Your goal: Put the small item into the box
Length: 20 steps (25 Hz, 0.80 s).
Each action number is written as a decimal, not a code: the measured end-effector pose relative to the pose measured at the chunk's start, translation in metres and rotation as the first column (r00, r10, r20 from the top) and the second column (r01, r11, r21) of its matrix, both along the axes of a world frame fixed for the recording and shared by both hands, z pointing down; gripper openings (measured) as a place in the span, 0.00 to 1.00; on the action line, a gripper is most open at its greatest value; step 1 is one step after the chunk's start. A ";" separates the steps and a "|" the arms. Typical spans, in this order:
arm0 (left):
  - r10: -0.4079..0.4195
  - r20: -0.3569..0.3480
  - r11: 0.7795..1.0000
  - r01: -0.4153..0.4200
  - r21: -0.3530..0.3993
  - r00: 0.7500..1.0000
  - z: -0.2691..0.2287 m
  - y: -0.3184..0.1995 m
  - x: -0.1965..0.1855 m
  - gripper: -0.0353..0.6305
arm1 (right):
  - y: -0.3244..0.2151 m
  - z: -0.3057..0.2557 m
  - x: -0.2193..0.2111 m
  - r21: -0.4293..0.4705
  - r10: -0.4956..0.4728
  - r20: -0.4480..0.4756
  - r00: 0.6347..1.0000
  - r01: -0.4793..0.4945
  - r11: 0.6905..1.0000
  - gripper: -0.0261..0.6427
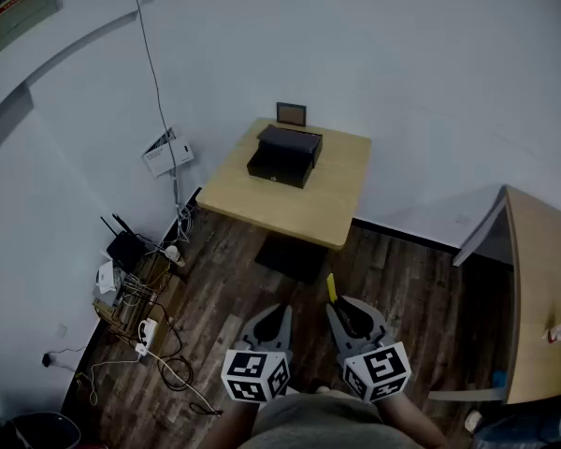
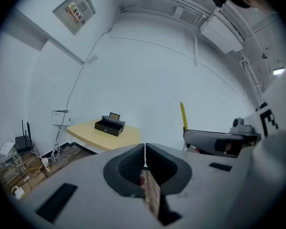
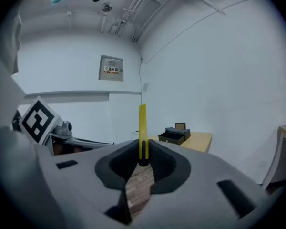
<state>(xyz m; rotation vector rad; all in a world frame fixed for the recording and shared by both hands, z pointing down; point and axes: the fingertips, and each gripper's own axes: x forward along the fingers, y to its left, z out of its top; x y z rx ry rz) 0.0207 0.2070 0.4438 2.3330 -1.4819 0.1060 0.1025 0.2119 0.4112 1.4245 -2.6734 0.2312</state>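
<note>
A black box (image 1: 283,156) with a raised lid sits on a small wooden table (image 1: 335,204) against the far wall; it also shows as the black box (image 2: 110,125) and the black box (image 3: 174,135) in the gripper views. My right gripper (image 1: 335,303) is shut on a thin yellow stick (image 3: 142,130) that juts up past its tips, seen also as the yellow stick (image 1: 331,286) and the yellow stick (image 2: 183,116). My left gripper (image 1: 282,311) is shut with nothing between its jaws. Both hang low over the wood floor, well short of the table.
A router and a tangle of cables and power strips (image 1: 136,297) lie on the floor at the left wall. A second wooden table (image 1: 540,297) stands at the right. A dark mat (image 1: 290,255) lies under the near table edge.
</note>
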 end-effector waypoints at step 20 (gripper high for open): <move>-0.051 -0.034 0.998 0.052 0.026 0.998 -0.005 0.032 0.024 0.06 | 0.028 -0.003 0.022 0.026 -0.047 0.023 0.999 0.047 0.999 0.12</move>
